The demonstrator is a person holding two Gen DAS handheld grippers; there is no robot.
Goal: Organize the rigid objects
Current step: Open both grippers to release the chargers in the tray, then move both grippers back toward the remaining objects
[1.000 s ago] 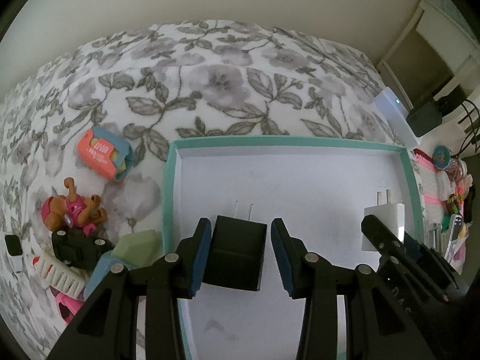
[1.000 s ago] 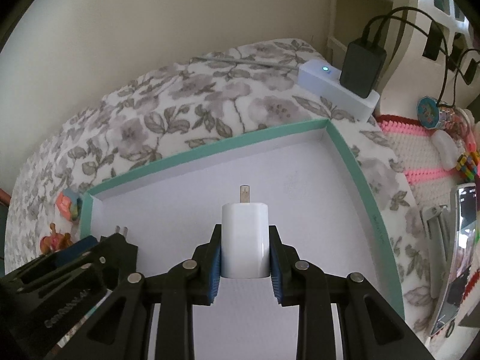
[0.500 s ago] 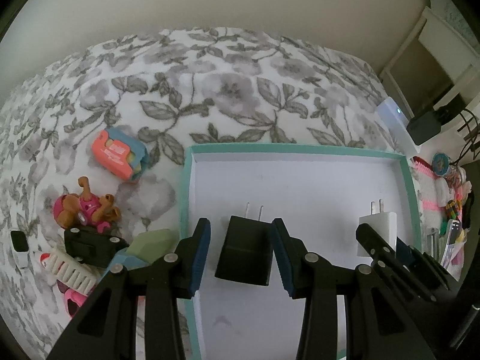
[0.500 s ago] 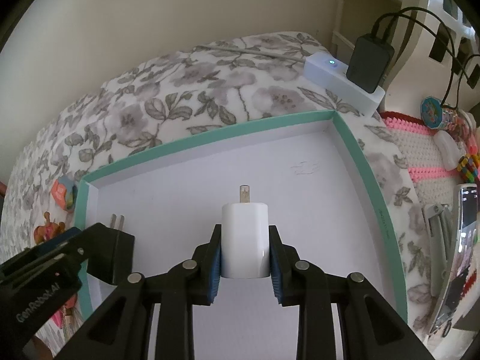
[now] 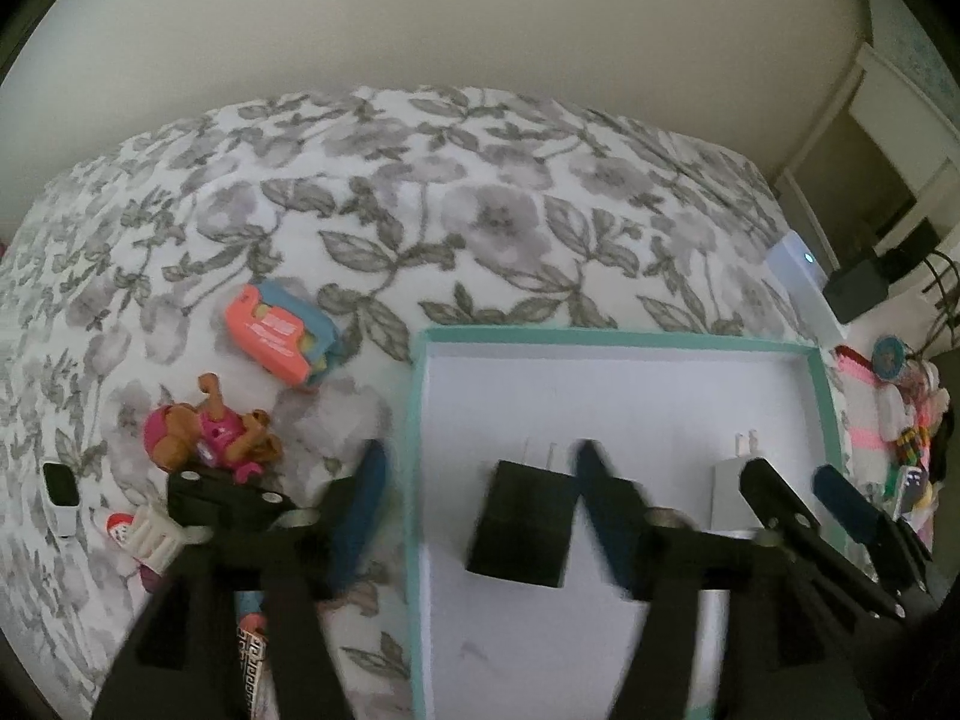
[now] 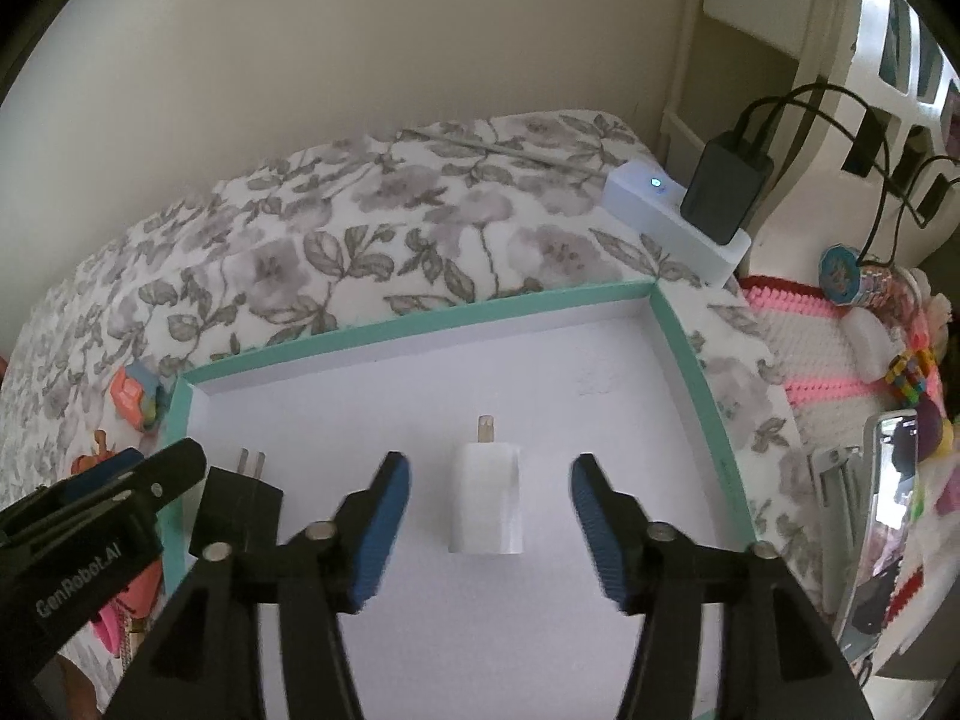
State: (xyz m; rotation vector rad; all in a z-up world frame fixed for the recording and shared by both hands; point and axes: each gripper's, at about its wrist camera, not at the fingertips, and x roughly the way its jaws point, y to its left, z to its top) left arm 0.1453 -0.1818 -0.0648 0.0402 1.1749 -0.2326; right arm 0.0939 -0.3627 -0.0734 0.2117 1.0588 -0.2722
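Observation:
A black wall charger (image 5: 522,525) lies flat in the teal-rimmed white tray (image 5: 600,336), prongs pointing away. My left gripper (image 5: 480,504) straddles it with its jaws opening, and the pads stand off its sides. A white wall charger (image 6: 487,498) lies further right in the same tray (image 6: 420,324). My right gripper (image 6: 489,510) is around it, jaws opening too, with clear gaps on both sides. The black charger (image 6: 237,504) and the left gripper (image 6: 102,504) show at the left of the right wrist view. The right gripper (image 5: 798,498) partly hides the white charger (image 5: 729,480) in the left wrist view.
On the floral bedspread left of the tray lie an orange and blue toy (image 5: 279,339), a pup figure (image 5: 204,432), a white comb (image 5: 150,534) and a white watch (image 5: 60,489). A white power strip (image 6: 672,210), a pink mat with trinkets and a phone (image 6: 882,510) are to the right.
Both grippers have spread their jaws. The white charger, gripped before, now lies free in the tray; the black charger lies where it was, with the left fingers much farther apart.

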